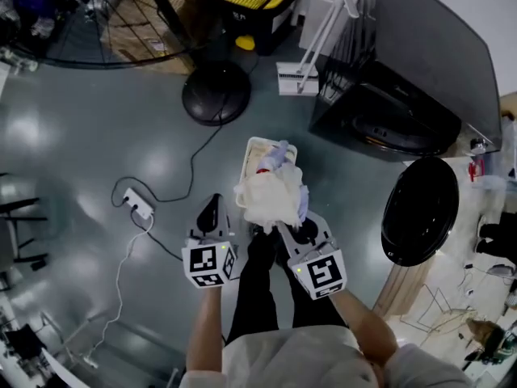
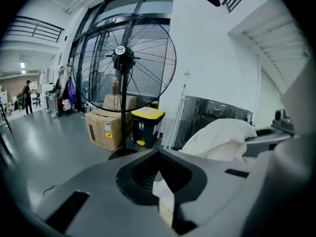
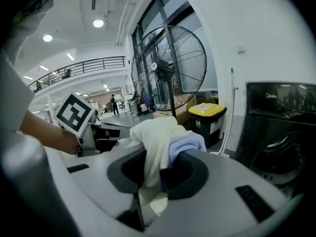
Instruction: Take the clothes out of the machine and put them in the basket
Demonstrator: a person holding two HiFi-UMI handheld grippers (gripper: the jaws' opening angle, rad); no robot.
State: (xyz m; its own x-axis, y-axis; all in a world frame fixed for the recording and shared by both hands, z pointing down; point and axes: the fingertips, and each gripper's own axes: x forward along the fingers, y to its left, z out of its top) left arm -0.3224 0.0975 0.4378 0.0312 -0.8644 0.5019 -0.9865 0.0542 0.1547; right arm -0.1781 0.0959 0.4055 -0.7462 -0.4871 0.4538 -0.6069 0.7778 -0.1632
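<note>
The right gripper (image 1: 292, 231) is carrying the cream and blue clothes bundle (image 1: 271, 194), jaws pinched narrow on it, just above the white basket (image 1: 253, 145) at centre frame. The left gripper (image 1: 212, 210) is hanging alongside, jaws together. Next up, likely: lowering and letting go.

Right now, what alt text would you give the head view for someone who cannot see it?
Seen from above, a person's right tool grips a bundle of cream and pale-blue clothes at the near edge of a white basket on a grey floor. The left tool hangs beside it; a dark washing machine stands at upper right.
</note>
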